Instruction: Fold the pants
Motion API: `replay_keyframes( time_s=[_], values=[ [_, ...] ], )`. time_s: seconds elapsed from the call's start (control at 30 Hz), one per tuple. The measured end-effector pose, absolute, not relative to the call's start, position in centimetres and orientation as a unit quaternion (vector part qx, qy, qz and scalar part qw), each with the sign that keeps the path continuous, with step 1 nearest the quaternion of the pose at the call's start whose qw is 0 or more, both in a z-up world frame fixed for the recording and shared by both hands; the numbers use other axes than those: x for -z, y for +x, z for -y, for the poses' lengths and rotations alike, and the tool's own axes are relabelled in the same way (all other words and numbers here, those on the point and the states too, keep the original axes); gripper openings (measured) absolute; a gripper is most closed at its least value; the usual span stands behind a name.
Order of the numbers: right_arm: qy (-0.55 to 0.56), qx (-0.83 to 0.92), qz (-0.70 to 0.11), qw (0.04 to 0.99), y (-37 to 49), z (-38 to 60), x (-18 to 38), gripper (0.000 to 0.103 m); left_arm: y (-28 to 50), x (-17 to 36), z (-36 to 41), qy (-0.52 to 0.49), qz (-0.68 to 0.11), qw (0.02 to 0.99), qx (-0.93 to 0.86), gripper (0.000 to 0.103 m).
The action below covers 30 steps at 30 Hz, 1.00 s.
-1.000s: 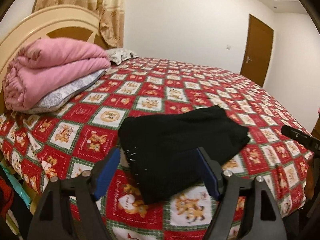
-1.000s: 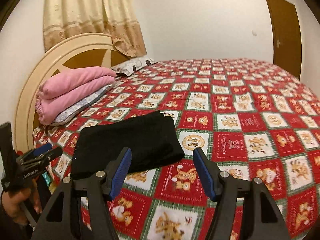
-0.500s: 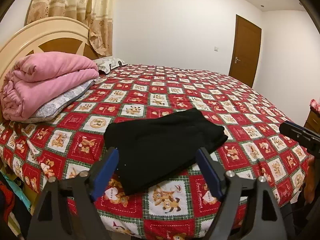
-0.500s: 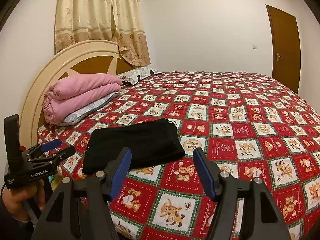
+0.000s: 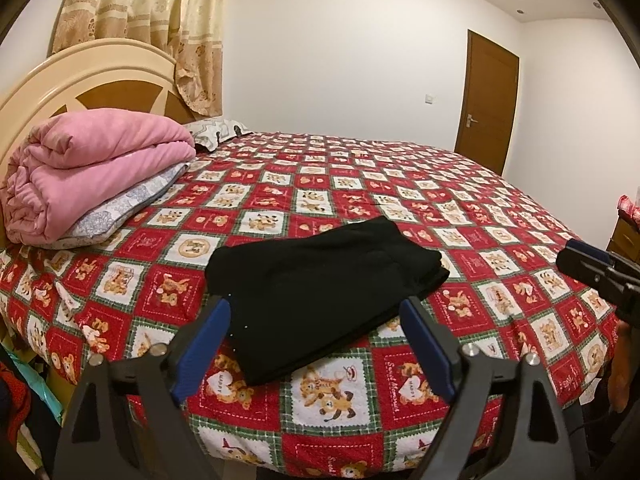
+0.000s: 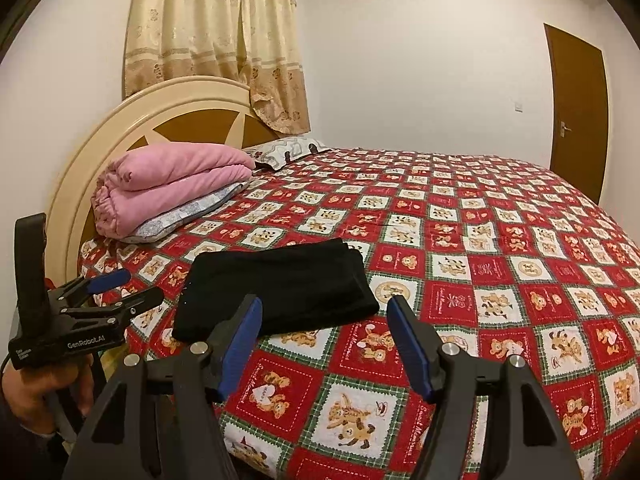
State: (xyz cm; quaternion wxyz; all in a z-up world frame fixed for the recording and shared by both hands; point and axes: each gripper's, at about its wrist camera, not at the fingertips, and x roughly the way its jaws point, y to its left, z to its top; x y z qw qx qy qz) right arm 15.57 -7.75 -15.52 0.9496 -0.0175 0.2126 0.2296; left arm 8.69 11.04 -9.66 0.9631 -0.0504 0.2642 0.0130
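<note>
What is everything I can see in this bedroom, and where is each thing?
pants: one, black, folded flat near the bed's front edge
bedspread: one, red, white and green bear squares, covering the bed
blanket: one, pink, folded, stacked on a pillow by the headboard
pillow under blanket: one, pale grey-blue print
second pillow: one, white patterned, further along the headboard
headboard: one, cream and brown, curved
curtain: one, beige, behind the headboard
door: one, brown, shut, far wall
left gripper: one, black with blue pads, jaws opening, nothing between them, in front of the pants
right gripper: one, same colours, open and empty
hand: one, holding the left gripper's handle
</note>
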Motion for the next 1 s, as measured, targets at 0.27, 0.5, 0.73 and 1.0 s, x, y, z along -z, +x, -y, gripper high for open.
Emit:
replay_keyframes(
  time_s=[0.27,0.5,0.73,1.0],
  values=[
    [-0.01,-0.235,-0.179,0.955,14.3,8.5,14.3,0.074,8.4,9.2,-11.3,-0.046,-0.256,0.965,-0.02,0.1],
    [-0.01,-0.226,-0.176,0.958,14.4,8.8,14.1,0.074,8.4,8.8,-11.0,-0.037,-0.256,0.966,-0.025,0.103],
    [-0.019,-0.224,-0.173,0.959,14.3,8.6,14.2,0.074,8.6,8.8,-11.2,-0.04,-0.259,0.964,-0.043,0.103],
    [-0.02,-0.223,-0.173,0.959,14.2,8.5,14.3,0.074,9.2,9.6,-11.3,-0.041,-0.284,0.956,-0.058,0.103]
  ],
)
